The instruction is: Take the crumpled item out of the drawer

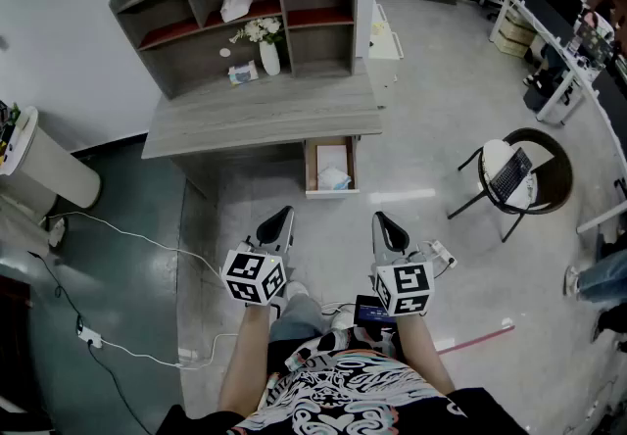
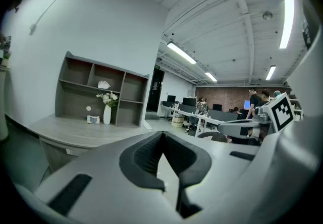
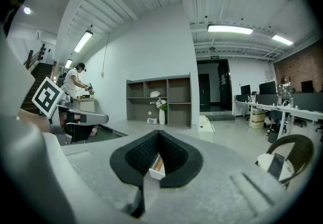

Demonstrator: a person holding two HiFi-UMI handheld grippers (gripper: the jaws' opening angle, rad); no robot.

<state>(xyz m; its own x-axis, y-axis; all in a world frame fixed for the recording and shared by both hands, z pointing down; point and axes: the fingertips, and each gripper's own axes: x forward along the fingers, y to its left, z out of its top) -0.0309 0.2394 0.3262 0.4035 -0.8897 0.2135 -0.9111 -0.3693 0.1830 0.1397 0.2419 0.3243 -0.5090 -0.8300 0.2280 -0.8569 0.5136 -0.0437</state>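
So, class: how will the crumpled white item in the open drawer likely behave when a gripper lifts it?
The crumpled item looks like creased white paper or plastic, so it is probably light and floppy, squashing when pinched. Lying loose in the open drawer, it may slide when nudged rather than roll.

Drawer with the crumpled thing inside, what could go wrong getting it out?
The left gripper and right gripper have jaws together, so they'd just bump the crumpled item unless opened first. The drawer looks narrow; a jaw might knock its wall. The white cable on the floor might trip a foot.
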